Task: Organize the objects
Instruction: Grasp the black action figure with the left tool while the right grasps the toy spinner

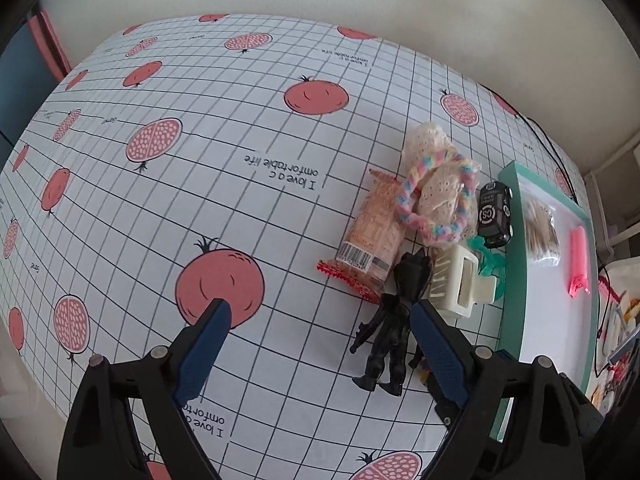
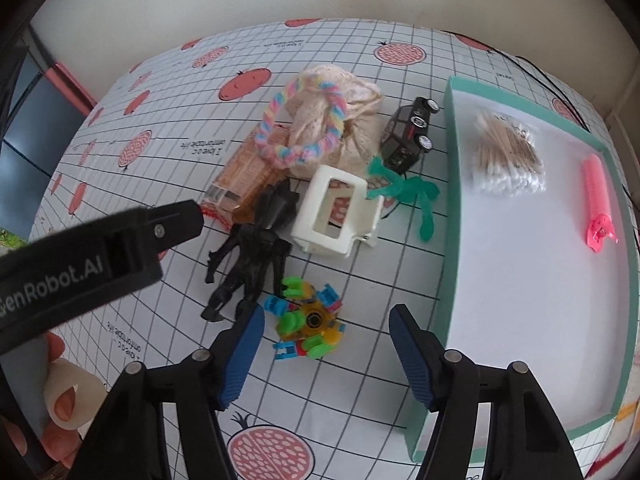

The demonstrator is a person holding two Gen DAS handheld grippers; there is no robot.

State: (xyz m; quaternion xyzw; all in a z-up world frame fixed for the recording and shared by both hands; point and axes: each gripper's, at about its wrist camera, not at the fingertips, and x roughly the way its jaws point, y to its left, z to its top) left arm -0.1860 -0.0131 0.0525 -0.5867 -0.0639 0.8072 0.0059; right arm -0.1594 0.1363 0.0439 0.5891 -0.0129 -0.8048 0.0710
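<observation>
Though hidden from left: colourful block toy [image 2: 307,322] between right tongs [image 2: 326,330].

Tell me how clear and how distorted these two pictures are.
Left wrist view: sharp, soft even light, the gridded pomegranate-print tablecloth bulging from fisheye distortion. Right wrist view: equally sharp, the teal-walled white tray bowed, dark vignette in the corners.

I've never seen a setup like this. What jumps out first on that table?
A jumble of small things sits on the pomegranate-print tablecloth: a pastel braided ring lying on a lacy pouch, a cream hair clip and a black action figure. Right of it, a teal-rimmed tray holds cotton swabs and a pink clip. The open right claw hovers over a colourful block toy.
</observation>
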